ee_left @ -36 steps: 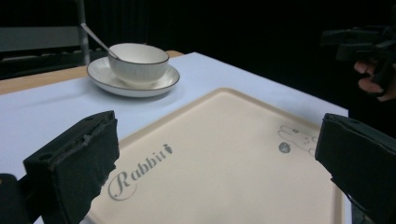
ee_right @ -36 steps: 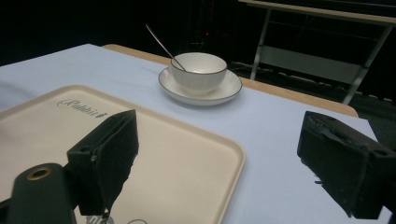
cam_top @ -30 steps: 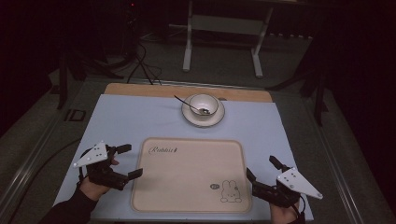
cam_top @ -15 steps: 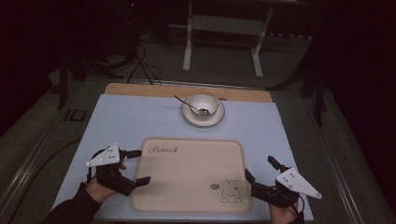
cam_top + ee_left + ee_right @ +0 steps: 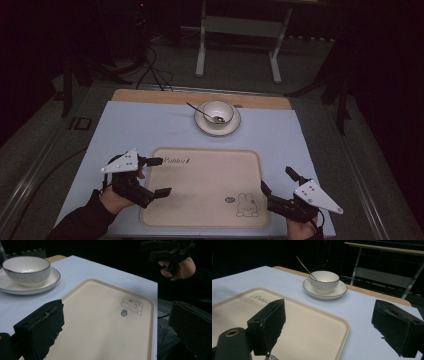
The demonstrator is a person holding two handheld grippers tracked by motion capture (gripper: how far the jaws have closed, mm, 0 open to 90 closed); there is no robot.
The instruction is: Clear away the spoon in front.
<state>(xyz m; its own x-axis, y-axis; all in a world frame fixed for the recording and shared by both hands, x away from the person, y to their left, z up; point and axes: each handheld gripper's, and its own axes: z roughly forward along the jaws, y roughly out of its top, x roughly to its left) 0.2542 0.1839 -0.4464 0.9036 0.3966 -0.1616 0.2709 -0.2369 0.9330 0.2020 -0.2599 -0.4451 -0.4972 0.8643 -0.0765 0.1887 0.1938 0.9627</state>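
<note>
Cream tray (image 5: 200,185) lies between the left gripper (image 5: 159,176) and right gripper (image 5: 276,185), both with fingers spread.

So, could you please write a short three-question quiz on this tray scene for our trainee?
1. True or false: both grippers stand open at the tray's short edges.
2. What rests in the bowl? A) spoon B) fork C) knife
3. Which tray corner bears the rabbit drawing, by the left gripper or the right gripper?

Key: 1 true; 2 A, a spoon; 3 the right gripper.
</note>
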